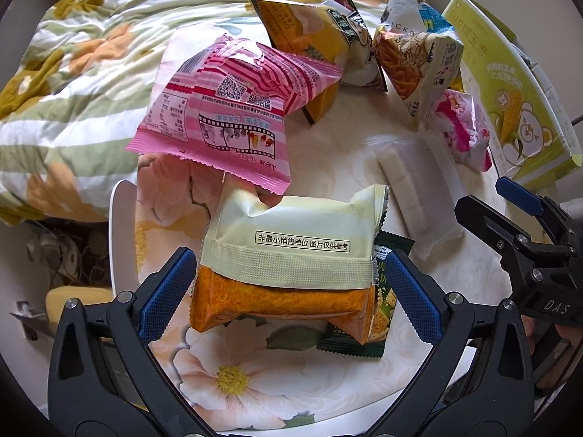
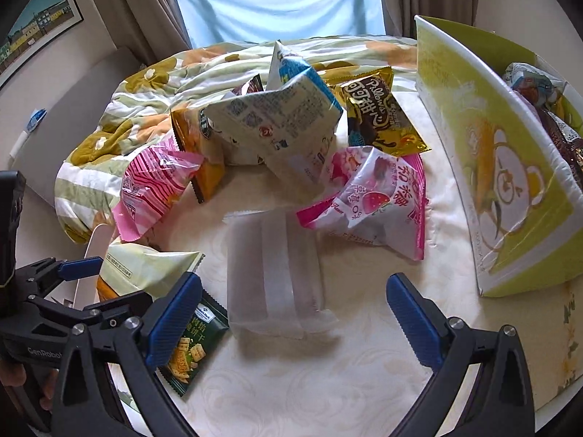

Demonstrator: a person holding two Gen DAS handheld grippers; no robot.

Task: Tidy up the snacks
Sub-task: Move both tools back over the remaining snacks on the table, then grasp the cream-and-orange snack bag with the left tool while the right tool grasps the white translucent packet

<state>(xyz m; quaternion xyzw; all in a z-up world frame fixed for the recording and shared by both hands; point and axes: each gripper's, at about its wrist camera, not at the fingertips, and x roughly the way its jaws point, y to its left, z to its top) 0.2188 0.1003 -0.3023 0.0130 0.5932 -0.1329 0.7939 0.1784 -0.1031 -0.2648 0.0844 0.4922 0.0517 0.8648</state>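
- The left tool [image 1: 288, 287] is spread wide around a cream-and-orange packet [image 1: 291, 255], one finger on each side; I cannot tell whether the pads touch it.
- That packet lies partly on a green cracker pack [image 1: 368, 331], so closing here could drag or lift both at once.
- The right tool [image 2: 295, 317] is also open and holds nothing, aimed at a frosted white pack [image 2: 273, 273] lying flat just ahead of its fingers.
- The two tools sit close side by side, and a careless reach by one could knock the other.
- A flat, slippery pack may slide away instead of being gripped.
- Farther out is a loose heap: a pink striped bag [image 1: 226, 109], a strawberry bag [image 2: 375, 200] and a gold bag [image 2: 379, 113]; bumping it could scatter them.
- The yellow-green box [image 2: 488, 167] at the right already holds some snacks and is probably where the rest go.
- The surface [image 2: 328, 382] has a pale floral cloth; beyond it are a flowered quilt [image 1: 73, 73], curtains and a window [image 2: 277, 0].
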